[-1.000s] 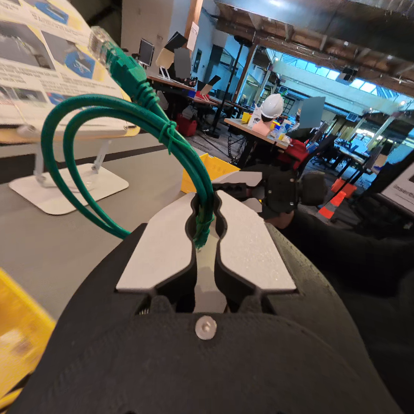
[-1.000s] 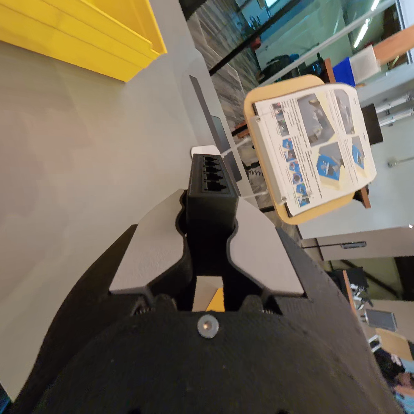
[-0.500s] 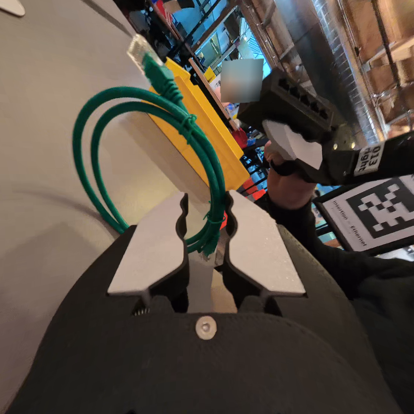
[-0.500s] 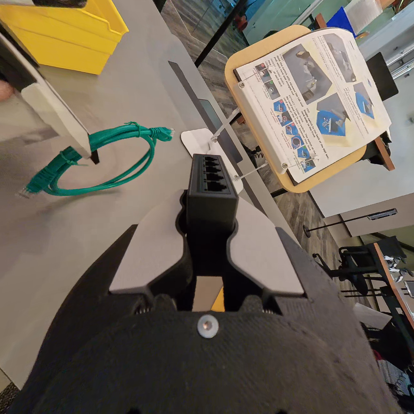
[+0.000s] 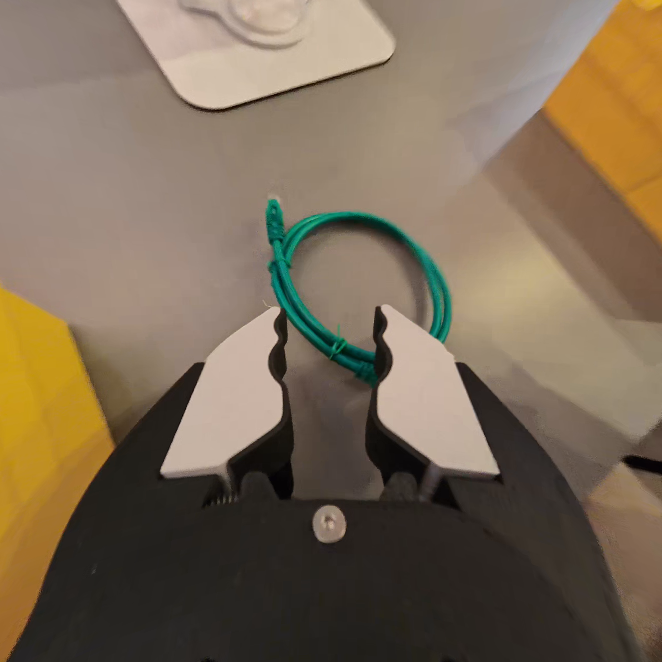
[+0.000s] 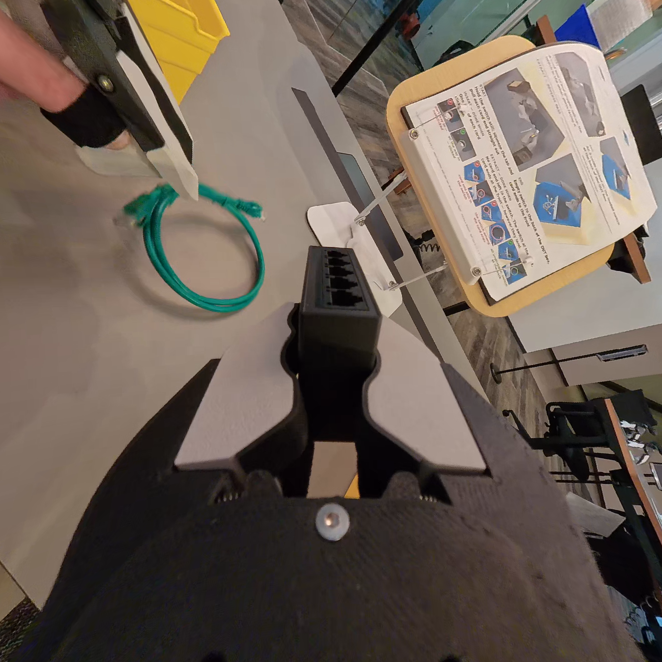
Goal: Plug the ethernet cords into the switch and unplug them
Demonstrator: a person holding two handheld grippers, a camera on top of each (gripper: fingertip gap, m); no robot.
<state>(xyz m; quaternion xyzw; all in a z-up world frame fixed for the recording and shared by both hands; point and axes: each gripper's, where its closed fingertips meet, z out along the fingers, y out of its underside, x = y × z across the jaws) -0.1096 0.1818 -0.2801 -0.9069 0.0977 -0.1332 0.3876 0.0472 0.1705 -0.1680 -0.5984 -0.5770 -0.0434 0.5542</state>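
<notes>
the left hand-held gripper (image 5: 329,329) gapes wide over the coiled green ethernet cord (image 5: 361,286) lying mid grey surface (image 5: 125,215). the right hand-held gripper (image 6: 335,344) clamps the black plastic switch (image 6: 336,297); yellow bin (image 6: 179,43) near the far edge.

A grey tabletop (image 6: 89,340) fills the left of the right wrist view, with yellow bins (image 6: 179,43) at its far edge. Beyond the tabletop's right edge lies grey wood-plank flooring (image 6: 476,344). A tilted wooden board (image 6: 422,89) carrying a printed sheet (image 6: 537,161) stands on a white base (image 6: 329,222). Desks and dark chairs (image 6: 573,430) sit farther right, by glass partitions (image 6: 465,21).
</notes>
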